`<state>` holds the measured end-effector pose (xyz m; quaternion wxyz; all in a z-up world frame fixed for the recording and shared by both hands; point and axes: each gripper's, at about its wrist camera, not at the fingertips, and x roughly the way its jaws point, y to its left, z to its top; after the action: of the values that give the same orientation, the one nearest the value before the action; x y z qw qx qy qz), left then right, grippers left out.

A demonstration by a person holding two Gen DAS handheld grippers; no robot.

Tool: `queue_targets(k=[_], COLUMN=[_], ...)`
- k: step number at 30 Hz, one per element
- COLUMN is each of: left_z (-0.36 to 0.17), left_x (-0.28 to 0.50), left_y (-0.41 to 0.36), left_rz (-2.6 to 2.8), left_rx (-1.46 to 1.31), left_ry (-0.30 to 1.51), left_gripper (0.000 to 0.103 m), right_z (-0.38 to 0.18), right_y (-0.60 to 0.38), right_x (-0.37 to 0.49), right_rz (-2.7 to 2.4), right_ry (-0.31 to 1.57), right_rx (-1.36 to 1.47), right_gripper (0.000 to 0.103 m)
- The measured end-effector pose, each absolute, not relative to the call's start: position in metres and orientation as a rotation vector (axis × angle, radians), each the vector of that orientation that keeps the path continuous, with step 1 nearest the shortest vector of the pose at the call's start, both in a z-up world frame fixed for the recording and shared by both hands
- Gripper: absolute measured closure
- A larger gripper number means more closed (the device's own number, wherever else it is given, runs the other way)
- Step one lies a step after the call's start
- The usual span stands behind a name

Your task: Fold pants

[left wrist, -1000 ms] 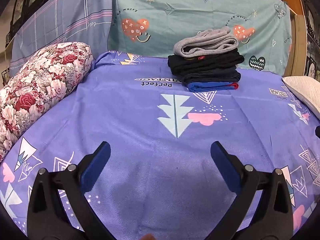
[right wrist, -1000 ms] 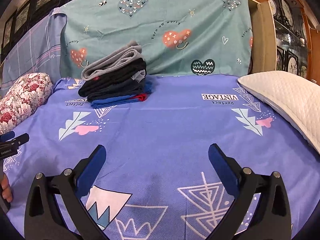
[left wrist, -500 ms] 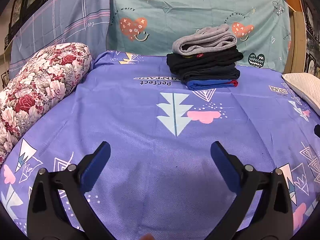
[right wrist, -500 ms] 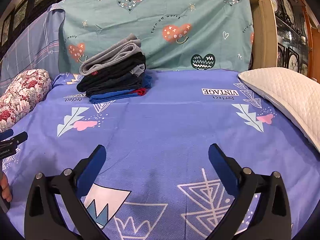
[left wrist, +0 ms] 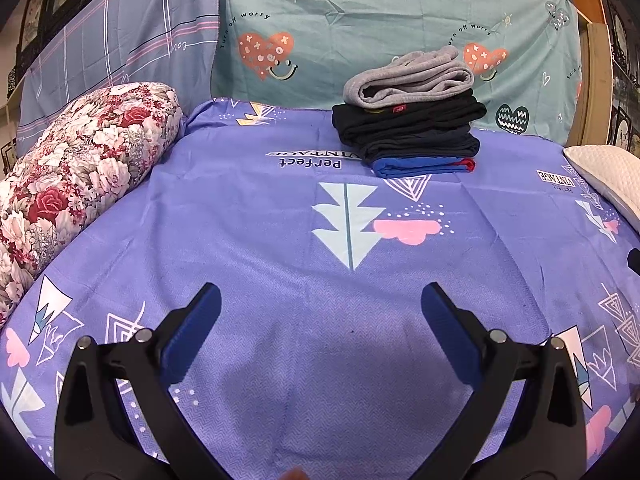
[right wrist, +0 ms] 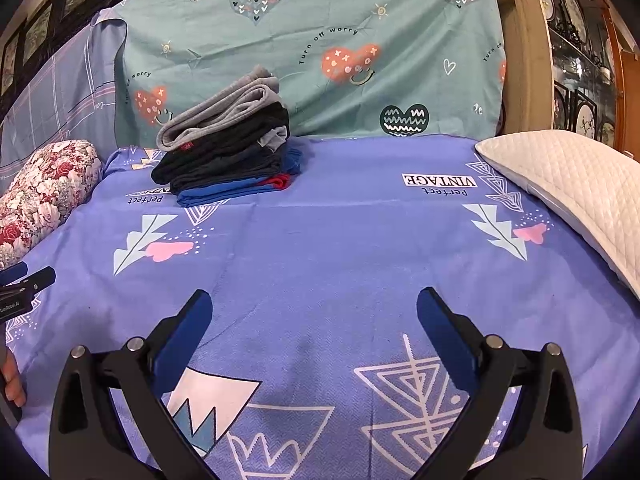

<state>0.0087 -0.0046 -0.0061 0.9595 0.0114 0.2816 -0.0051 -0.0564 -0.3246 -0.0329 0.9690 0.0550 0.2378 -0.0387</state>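
Both grippers hang wide open and empty over a purple printed bedsheet, nothing between the blue pads of the left gripper or the right gripper. The pants wait in a folded stack at the far end of the bed, against a teal heart-print cloth, grey pair on top, black ones beneath and a blue pair at the bottom (no loose pair lies on the open sheet). The stack sits well ahead of both grippers, its long side running across the bed. It appears ahead and slightly right of the left gripper and ahead-left of the right one; which is nearer is hard to judge through the fisheye. A floral bolster lines the left edge, a white quilted pillow the right.
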Motion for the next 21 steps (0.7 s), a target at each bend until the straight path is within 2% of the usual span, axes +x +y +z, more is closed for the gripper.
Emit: queue_targets(k=[21], left_z=[-0.0089], left_x=[0.0111], left_y=[-0.0077], left_rz=[-0.021], left_rx=[0.034], left_ry=[0.589], left_gripper=[0.002], right_z=[-0.0334], right_y=[-0.3261], right_x=[-0.0567], right_rz=[-0.082], right_ry=[0.486], right_rx=[0.121], right_gripper=[0.001])
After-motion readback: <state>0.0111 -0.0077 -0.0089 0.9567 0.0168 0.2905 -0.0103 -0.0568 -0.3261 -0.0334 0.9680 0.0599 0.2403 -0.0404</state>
